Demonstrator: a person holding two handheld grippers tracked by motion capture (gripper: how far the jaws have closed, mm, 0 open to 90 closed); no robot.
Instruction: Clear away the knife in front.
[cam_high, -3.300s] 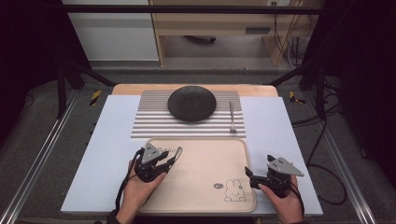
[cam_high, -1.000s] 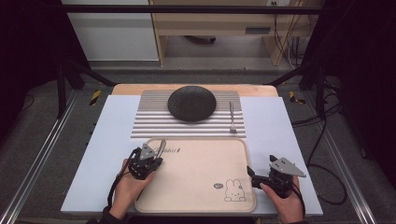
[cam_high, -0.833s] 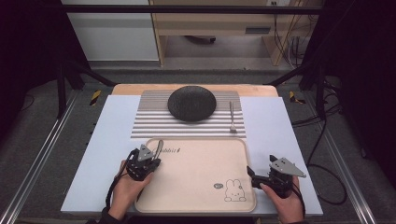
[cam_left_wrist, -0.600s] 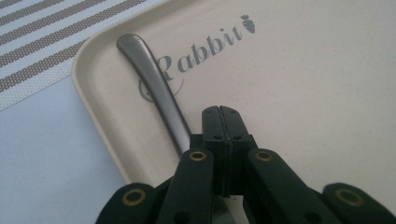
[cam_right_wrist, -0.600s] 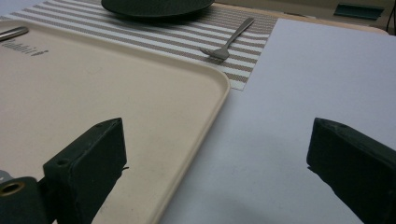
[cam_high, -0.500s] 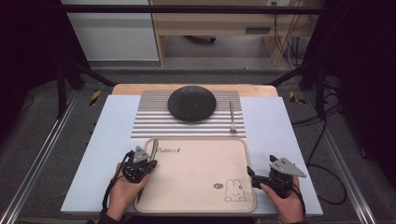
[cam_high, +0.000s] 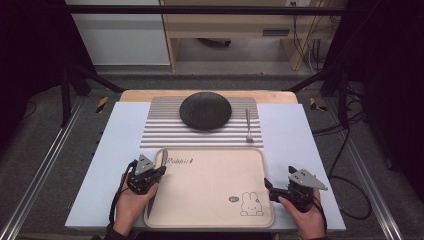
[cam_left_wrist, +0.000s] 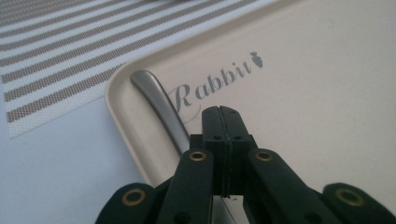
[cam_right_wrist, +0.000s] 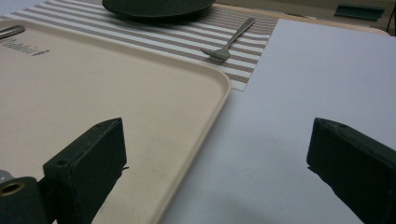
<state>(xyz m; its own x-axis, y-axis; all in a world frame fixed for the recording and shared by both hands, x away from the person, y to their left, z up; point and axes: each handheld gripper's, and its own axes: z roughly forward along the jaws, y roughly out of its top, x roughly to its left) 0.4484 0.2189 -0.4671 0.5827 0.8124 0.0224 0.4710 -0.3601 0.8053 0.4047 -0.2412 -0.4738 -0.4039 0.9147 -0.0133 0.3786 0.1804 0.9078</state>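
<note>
Although closed tight, left hand-held gripper (cam_high: 161, 171) apparently holding nothing, just beside the metal utensil (cam_high: 163, 157) lying along the left rim of the tray (cam_high: 215, 220). Right hand-held gripper (cam_high: 269, 190) wide open at the tray's right edge. Probably the laying-down step; next, withdraw carefully. Farther off, plate (cam_high: 205, 110) and fork (cam_high: 247, 125). Compared with before, utensil no longer carried over the tray.

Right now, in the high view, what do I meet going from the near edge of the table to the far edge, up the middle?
Beige tray with its rabbit drawing → "Rabbit" lettering → striped placemat → dark round plate → bare wooden strip at the table's far edge.
</note>
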